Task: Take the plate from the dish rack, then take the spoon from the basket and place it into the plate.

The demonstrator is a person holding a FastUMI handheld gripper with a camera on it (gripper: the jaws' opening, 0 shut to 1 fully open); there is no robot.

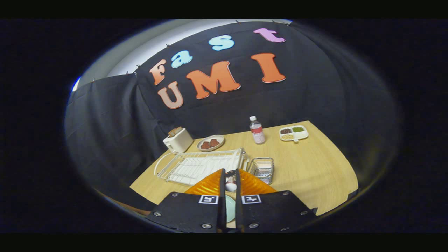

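at 12 o'clock of the fingers (214, 182), the plate (206, 187) lies flat on the table (315, 168). the gripper (230, 185) pinches the spoon (230, 183) above it, likely for release; the rack (196, 164) at 11, basket (262, 169) at 1.

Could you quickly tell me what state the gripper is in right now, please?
Gripper: fingers shut on the spoon, over the orange plate.

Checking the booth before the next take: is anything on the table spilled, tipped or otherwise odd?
Nothing stands out. The rack, basket, bottle, toaster and both food dishes sit upright on the table, no spills. The gripper has its fingers nearly closed around a spoon over the plate.
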